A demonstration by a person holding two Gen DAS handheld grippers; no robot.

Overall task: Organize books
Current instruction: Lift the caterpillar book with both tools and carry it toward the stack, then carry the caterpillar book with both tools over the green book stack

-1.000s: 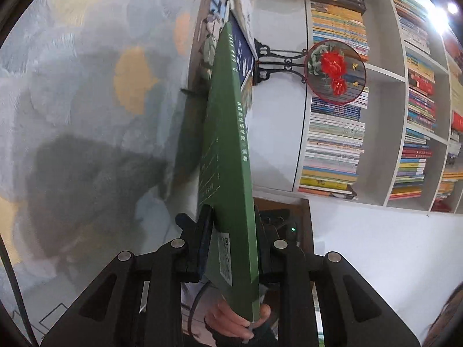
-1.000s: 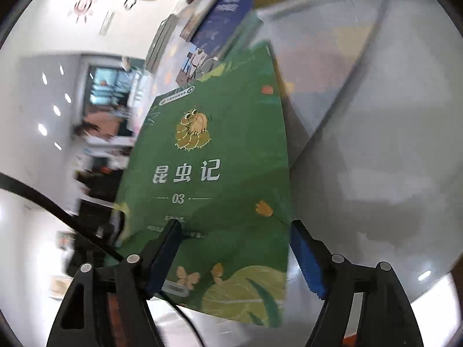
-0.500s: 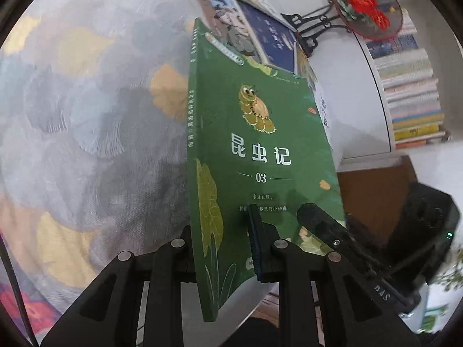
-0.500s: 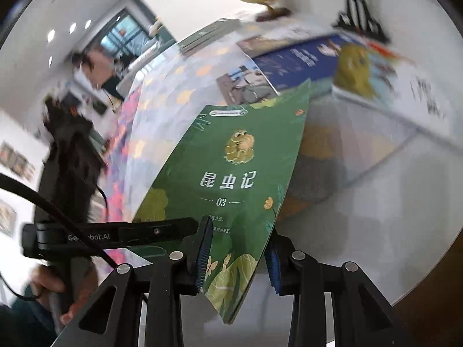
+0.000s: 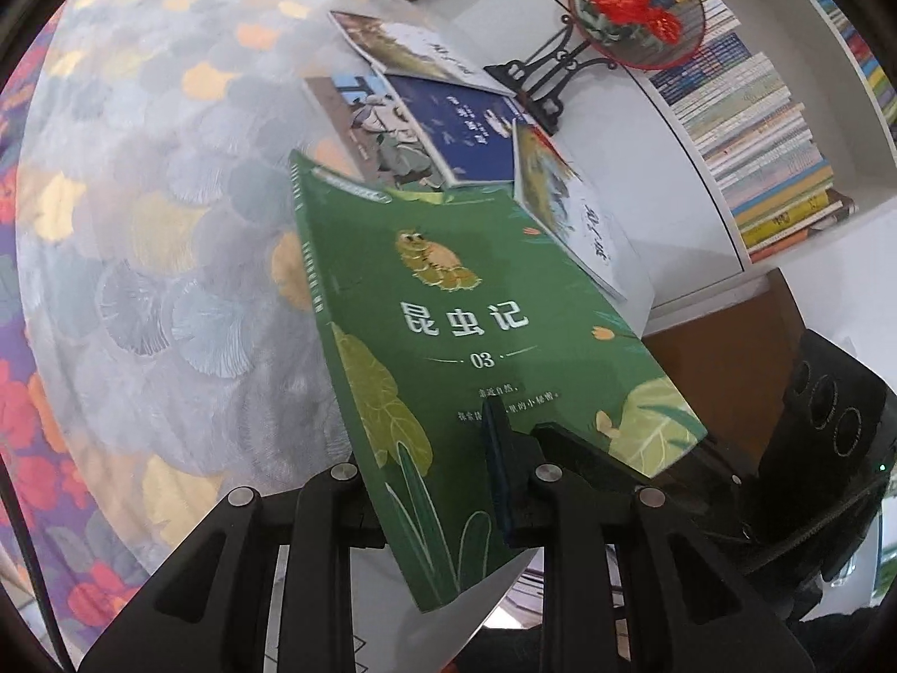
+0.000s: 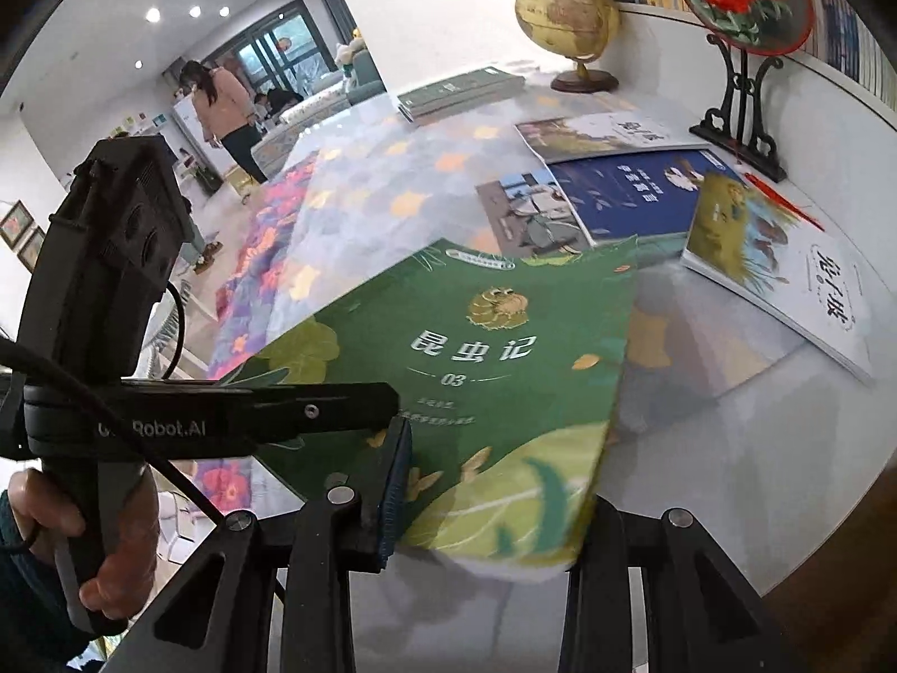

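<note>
- The green book (image 5: 448, 303) is held clear above the patterned surface (image 5: 157, 235), cover up and tilted, its spine on the left in the left wrist view.
- The left gripper (image 5: 437, 476) is closed narrow on the book's lower edge near the spine corner; one pad lies on the cover, the other is hidden underneath.
- The right gripper (image 6: 488, 499) clamps the same lower edge nearer the free corner. Its jaws have just been closing, and the book is between them; the left pad presses the cover, while the right finger sits behind the page block.
- The person's left hand (image 6: 84, 538) shows in the right wrist view, wrapped round the left gripper's handle.
- Handling, as a judgement: this looks like a thin softcover, light but floppy. The far edge would likely sag if it were gripped by one corner only, so two holds along one edge suit it.
- The glossy cover may be slippery, so a hold set well in from the edge would be safer than a fingertip pinch.
- Taking hold close to the spine gives the stiffest grip; the open page side could fan or crease.
- Other books (image 6: 633, 196) lie flat and overlapping on the surface beyond, near a framed fan stand (image 6: 740, 84) and a globe (image 6: 566, 17).
- A stack of books (image 6: 459, 90) sits at the far end of the surface.
</note>
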